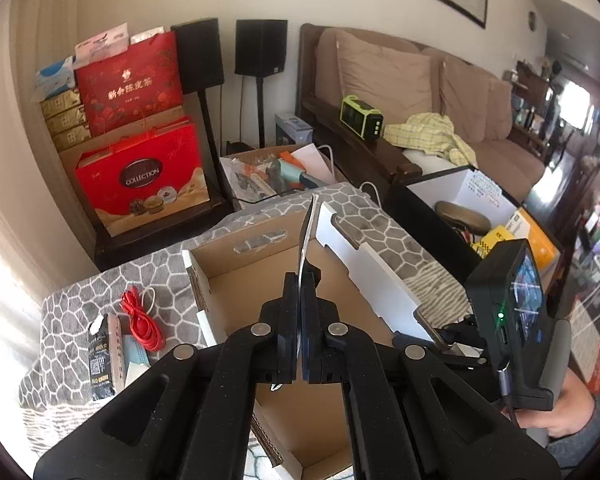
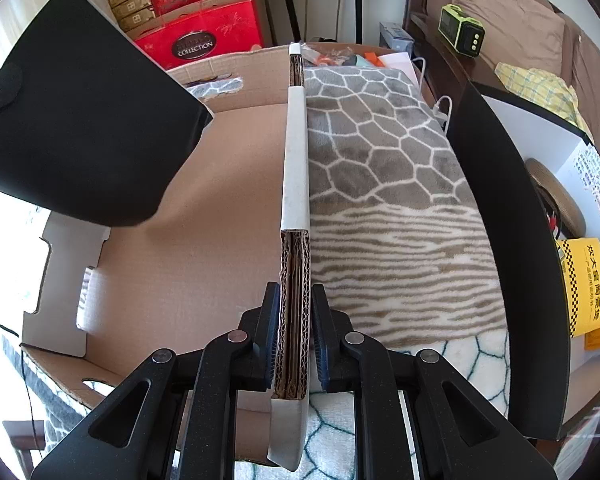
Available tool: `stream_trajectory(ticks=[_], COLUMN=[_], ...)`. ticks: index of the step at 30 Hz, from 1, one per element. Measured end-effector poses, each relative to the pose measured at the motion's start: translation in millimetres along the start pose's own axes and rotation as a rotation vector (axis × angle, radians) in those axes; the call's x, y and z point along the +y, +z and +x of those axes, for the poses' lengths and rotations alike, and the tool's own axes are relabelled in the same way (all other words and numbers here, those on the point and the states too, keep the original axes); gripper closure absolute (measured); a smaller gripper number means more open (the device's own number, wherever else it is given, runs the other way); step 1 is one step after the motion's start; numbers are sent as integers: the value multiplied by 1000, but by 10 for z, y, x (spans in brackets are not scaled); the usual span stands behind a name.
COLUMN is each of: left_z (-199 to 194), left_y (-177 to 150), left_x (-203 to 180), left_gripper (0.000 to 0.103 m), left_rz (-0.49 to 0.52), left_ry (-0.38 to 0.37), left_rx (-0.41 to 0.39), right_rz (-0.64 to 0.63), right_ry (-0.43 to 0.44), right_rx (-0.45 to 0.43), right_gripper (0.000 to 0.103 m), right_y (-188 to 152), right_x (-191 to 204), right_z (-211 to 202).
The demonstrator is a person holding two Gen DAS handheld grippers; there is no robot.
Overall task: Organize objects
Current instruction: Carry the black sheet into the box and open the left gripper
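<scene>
An open cardboard box [image 1: 260,280] with white outer walls sits on a grey patterned blanket [image 1: 72,308]. My left gripper [image 1: 301,280] is shut on a thin flat black sleeve [image 1: 309,228], held edge-on above the box; the same sleeve shows as a large black sheet in the right wrist view [image 2: 84,120]. My right gripper [image 2: 296,300] is shut on the box's right wall [image 2: 296,160], a thick folded cardboard edge. A red cable [image 1: 142,320], a dark packet [image 1: 102,356] and a face mask [image 1: 134,354] lie on the blanket left of the box.
Red gift boxes [image 1: 140,176] and two black speakers [image 1: 260,46] stand at the back. A box of clutter [image 1: 276,172] sits behind the blanket. A black bin with items [image 1: 472,208] stands to the right. A brown sofa [image 1: 440,96] holds a green device [image 1: 360,116] and yellow cloth.
</scene>
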State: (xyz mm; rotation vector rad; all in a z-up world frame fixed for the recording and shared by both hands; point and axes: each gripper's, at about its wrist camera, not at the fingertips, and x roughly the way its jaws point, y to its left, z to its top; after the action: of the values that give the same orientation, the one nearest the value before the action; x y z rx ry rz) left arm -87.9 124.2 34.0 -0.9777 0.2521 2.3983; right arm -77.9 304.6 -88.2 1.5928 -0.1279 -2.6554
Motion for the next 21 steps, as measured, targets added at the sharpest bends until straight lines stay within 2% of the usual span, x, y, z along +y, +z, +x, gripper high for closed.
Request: stream_trajectory(ticks=[4,8,11,13,17,21], left_z=[50,38,16,7,44,110], left_y=[-98,-216,-328,-415,-584,-714], left_x=[-207,-349,-403,-461,-588,-659], left_gripper=[102,102,99,98,94,92], left_rz=[126,195,225,266,333,348], left_ry=[42,0,-70,-89,-135,-114], left_rx=[0,-3,15,26,95,131], right_rz=[1,1,1,1,6,10], right_ry=[1,4,5,4,11,13], right_rx=[-4,-2,-2,-3,-3,-7], right_gripper=[89,89,89,89,88,87], right_y=[-9,-10,-10,-9,-11,-35], right_x=[2,-3,-3,-6,-2,8], right_z=[-6,-2,-2,-2,-1,-11])
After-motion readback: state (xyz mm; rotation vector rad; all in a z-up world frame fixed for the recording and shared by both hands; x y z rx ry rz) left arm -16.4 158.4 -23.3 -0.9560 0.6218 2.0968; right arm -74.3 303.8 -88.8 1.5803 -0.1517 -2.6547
